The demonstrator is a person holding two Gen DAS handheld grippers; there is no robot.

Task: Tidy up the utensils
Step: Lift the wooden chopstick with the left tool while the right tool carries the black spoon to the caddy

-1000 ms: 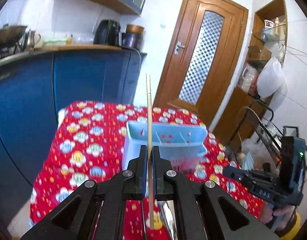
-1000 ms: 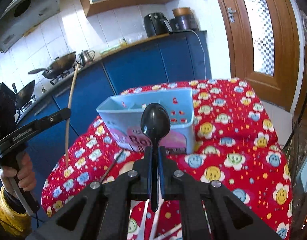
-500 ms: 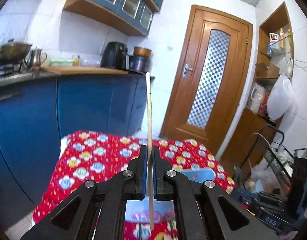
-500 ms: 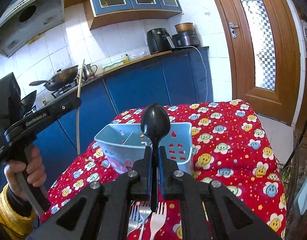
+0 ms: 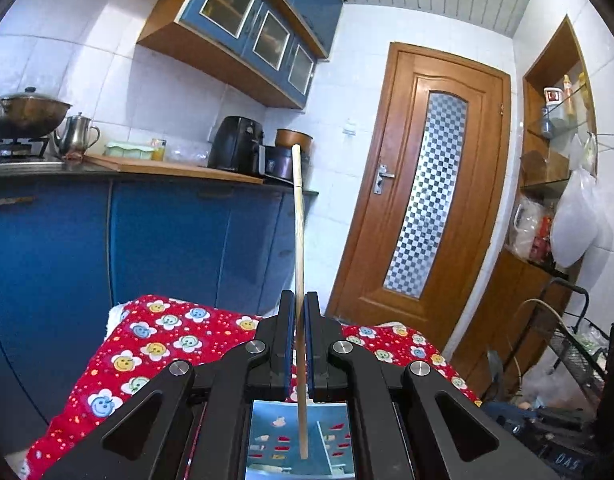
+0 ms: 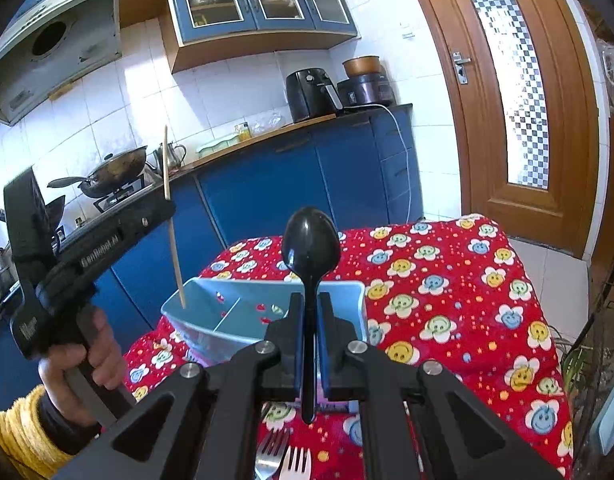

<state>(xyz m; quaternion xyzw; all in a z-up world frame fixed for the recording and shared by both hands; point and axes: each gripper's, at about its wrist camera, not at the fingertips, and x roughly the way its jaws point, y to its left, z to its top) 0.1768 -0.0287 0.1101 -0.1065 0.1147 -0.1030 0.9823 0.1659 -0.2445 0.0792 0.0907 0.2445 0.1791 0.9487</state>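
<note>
My left gripper is shut on a thin wooden chopstick that stands nearly upright. Its lower tip hangs over the light blue utensil holder, seen below between the arms. In the right wrist view the same chopstick dangles from the left gripper above the left corner of the holder. My right gripper is shut on a black plastic spoon, bowl up, just in front of the holder. Two forks lie on the cloth beneath the right gripper.
The table wears a red flowered cloth. Blue kitchen cabinets with a counter, air fryer and wok stand behind it. A wooden door is at the right, and a wire rack with bags stands near the table's right side.
Both grippers rose and tilted upward, so the table sank in both views. The left gripper moved over the holder, bringing the chopstick's lower tip above it. Both grips stayed shut.
</note>
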